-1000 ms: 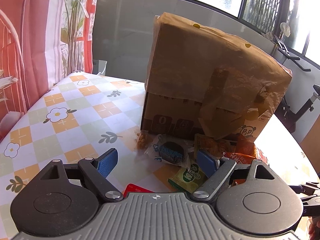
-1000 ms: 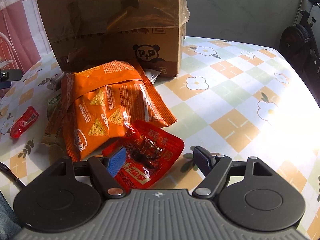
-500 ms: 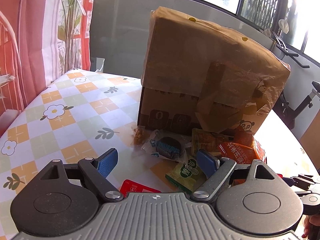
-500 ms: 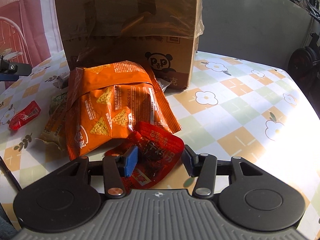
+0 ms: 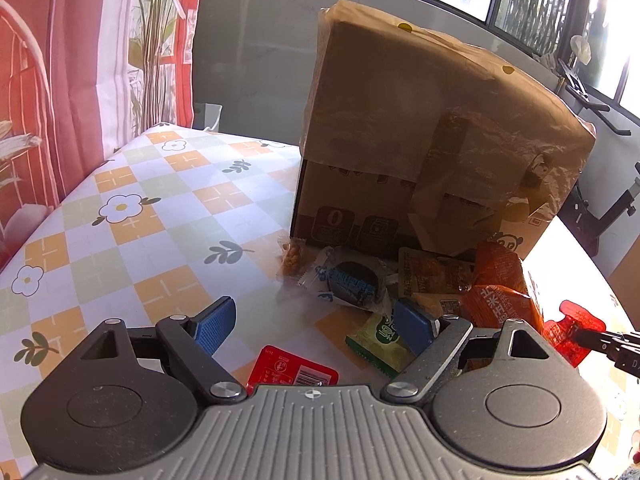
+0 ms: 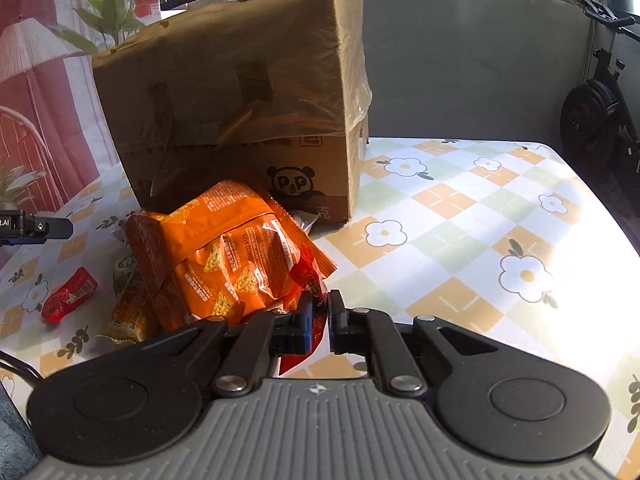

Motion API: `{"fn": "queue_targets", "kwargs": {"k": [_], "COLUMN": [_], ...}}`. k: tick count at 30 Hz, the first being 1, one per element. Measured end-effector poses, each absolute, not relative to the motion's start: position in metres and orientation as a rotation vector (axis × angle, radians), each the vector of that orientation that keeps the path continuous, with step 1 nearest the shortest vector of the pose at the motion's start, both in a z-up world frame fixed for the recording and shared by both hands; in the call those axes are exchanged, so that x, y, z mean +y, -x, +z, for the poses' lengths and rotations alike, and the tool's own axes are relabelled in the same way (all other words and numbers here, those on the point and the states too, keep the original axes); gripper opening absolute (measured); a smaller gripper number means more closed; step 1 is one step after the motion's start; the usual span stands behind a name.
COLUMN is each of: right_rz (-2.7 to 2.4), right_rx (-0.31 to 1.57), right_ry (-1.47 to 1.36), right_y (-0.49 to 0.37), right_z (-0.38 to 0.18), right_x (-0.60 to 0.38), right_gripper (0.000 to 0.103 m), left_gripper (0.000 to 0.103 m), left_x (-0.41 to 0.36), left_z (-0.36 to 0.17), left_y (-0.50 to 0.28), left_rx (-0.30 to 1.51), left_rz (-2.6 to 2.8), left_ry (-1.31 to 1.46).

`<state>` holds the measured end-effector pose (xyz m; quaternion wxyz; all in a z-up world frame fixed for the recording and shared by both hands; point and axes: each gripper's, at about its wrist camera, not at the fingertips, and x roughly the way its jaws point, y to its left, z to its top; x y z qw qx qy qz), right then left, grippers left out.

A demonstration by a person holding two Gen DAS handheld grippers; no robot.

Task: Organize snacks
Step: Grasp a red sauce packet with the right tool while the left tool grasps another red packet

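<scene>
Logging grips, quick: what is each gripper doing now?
Left gripper: open, empty.
Right gripper: just closed on the red snack packet.

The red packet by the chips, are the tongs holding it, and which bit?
Yes. The right tongs pinch the red packet by its near edge; their jaws have just closed on it. The left tongs hold nothing.

Two wrist-mounted fisheye cameras angle down over a checked tablecloth (image 5: 132, 216) toward the same cardboard box (image 5: 420, 140). The left wrist view sits low and close behind its own wide-spread fingers (image 5: 212, 326), facing the box's left corner. The right wrist view faces the box's panda-printed end (image 6: 294, 182) from the opposite side. Both share the box, the orange snack bags (image 6: 232, 256) and a small red packet (image 6: 70, 294); each catches the other gripper at its frame edge.
</scene>
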<state>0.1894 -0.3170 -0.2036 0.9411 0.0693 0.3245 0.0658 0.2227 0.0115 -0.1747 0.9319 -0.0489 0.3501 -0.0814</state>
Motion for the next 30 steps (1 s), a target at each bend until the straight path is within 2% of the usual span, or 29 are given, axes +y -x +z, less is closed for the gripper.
{"fn": "queue_targets", "kwargs": {"k": [10, 22, 30], "right_rz": [0.192, 0.398, 0.381], "right_rx": [0.516, 0.560, 0.594], "right_ry": [-0.303, -0.245, -0.305], "right_y": [-0.193, -0.240, -0.222], "right_z": [-0.158, -0.155, -0.171], "right_x": [-0.325, -0.271, -0.279], "right_gripper": [0.008, 0.008, 0.008], "left_gripper": [0.087, 0.086, 0.086], "left_x": [0.032, 0.023, 0.016], "left_z": [-0.171, -0.193, -0.207], "left_y": [-0.225, -0.217, -0.211], "left_rx": [0.712, 0.840, 0.901], "left_rz": [-0.140, -0.190, -0.171], "left_ry": [0.162, 0.096, -0.001]}}
